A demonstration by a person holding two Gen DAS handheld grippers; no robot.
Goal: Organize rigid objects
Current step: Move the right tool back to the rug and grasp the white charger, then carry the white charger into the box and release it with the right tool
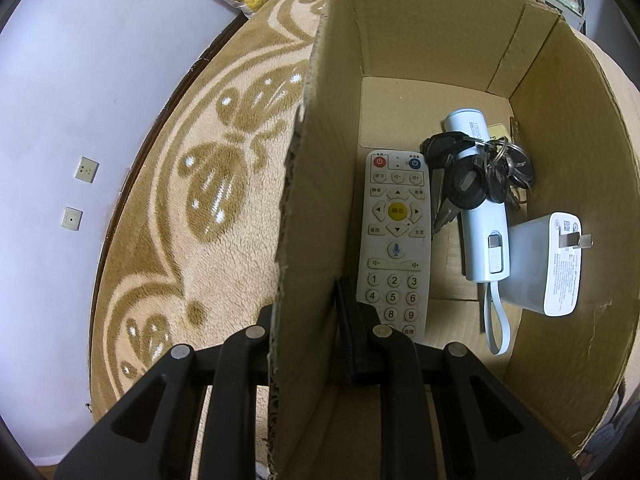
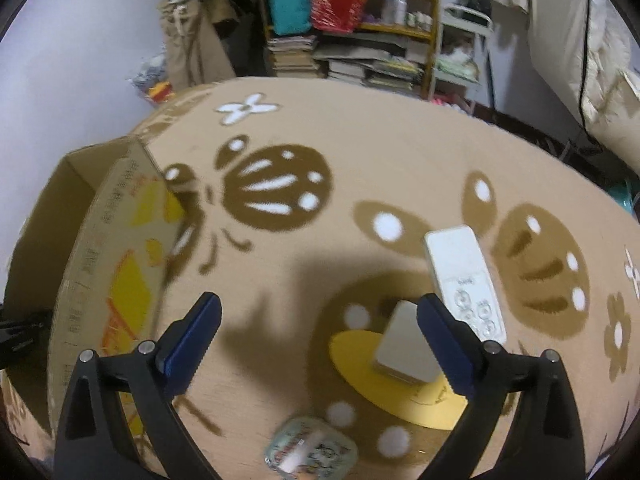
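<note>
fuzzy tan rug (image 2: 360,152) with brown butterfly shapes covers the whole work area, with a pale wall on the left and a cluttered bookshelf (image 2: 360,40) at the back. the left gripper (image 1: 308,320) is pinched together on the side wall of a cardboard box (image 1: 420,32), one finger outside and the other inside against the cardboard. inside the box, a white remote (image 1: 394,236) lies flat along that gripped wall, just beside it a light blue power bank (image 1: 482,216) with a bunch of keys (image 1: 476,172) draped over its far half, and a white wall charger (image 1: 548,268) sits near the opposite wall with its prongs pointing away from the power bank. over on the right wrist view, the right gripper (image 2: 320,334) is spread wide and hangs above the rug with nothing between its blue pads (image 2: 192,336). the box shows up at the left there with its printed yellow side facing the camera. still out on the rug: a second white remote (image 2: 464,280) lying flat, a yellow disc (image 2: 360,356) with a small grey-beige block (image 2: 404,344) resting on it right by the right-hand finger, and a small printed tin (image 2: 310,450) at the bottom edge, too blurry to read.
</note>
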